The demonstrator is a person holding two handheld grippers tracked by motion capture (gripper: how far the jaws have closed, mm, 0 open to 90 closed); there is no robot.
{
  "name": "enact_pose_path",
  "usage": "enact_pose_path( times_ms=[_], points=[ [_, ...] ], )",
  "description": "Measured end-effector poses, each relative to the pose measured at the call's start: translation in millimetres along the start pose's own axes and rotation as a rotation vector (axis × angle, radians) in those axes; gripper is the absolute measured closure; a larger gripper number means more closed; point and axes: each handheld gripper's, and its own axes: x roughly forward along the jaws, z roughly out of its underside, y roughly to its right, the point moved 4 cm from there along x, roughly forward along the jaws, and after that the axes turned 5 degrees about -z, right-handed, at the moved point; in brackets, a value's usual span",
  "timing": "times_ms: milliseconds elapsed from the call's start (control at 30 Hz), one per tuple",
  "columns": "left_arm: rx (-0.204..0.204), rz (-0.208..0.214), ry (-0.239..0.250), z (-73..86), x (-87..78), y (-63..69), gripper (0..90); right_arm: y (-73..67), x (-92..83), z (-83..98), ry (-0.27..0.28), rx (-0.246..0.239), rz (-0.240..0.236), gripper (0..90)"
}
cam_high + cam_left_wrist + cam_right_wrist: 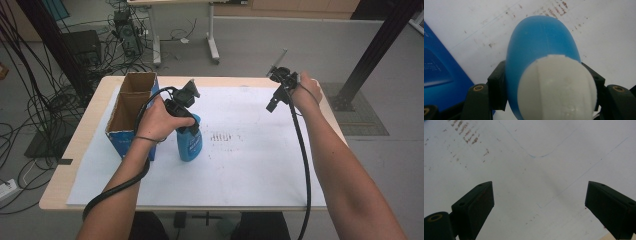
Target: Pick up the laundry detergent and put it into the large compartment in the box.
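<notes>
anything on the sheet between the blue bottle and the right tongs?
No object: in the high view, only white sheet with a patch of brown marks lies between the blue bottle and the right tongs.

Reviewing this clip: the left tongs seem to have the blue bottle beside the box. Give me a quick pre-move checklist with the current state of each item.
1. Left tongs closed on the blue plastic bottle with the white cap: ok, a jaw presses on each side just below the cap.
2. Bottle upright: ok, it stands vertical in the high view.
3. Bottle lifted off the white paper sheet: cannot tell.
4. Open blue cardboard box upright with its top open: ok; the bottle is close beside it.
5. Right tongs free: ok, jaws wide apart with nothing between them, over bare paper.
6. Cap tight: cannot tell.
</notes>
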Motion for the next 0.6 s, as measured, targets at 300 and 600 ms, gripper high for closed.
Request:
enact_pose_path(
  times_ms=[300, 600],
  points=[
    [-0.001, -0.001, -0.001, 0.1, 0.0, 0.2, 37.6, -0.2, 1.0, -0.2, -0.008, 0.009, -0.008, 7.7],
    [-0.003, -0.001, -0.002, -0.3, 0.2, 0.4, 37.6, 0.0, 1.6, -1.5, -0.003, -0.002, 0.003, 5.4]
  ],
)
